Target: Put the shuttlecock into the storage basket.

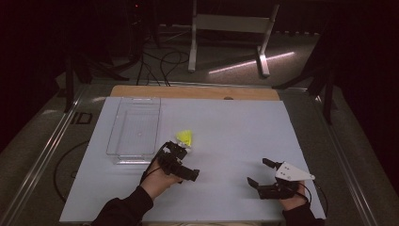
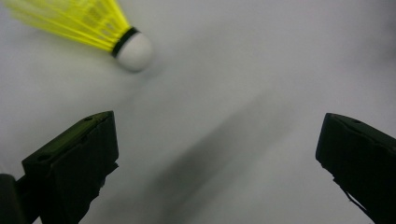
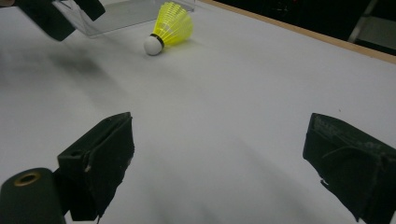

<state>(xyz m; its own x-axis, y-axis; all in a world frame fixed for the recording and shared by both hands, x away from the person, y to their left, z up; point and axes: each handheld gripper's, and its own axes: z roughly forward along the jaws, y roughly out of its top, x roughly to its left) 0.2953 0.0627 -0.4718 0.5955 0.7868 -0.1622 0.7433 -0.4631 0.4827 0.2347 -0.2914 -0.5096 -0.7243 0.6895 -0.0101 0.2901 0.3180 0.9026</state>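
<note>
A yellow shuttlecock (image 1: 184, 138) with a white cork tip lies on its side on the white table surface (image 1: 226, 136). My left gripper (image 1: 187, 161) hovers just in front of it, open, with nothing between its jaws. In the left gripper view (image 2: 217, 154) the shuttlecock (image 2: 93, 28) lies at the upper left, beyond the left jaw and outside the gap. My right gripper (image 1: 260, 172) stands open and empty near the table's front right. In the right gripper view (image 3: 219, 154) the shuttlecock (image 3: 169, 25) lies farther off, its cork toward the camera.
A clear plastic tray (image 1: 134, 129) rests on the left part of the table, just left of the shuttlecock, and its edge (image 3: 121, 14) appears beside the left gripper (image 3: 56, 14). A wooden strip (image 1: 197, 92) runs along the far edge. A white frame (image 1: 230, 33) stands on the dark floor beyond.
</note>
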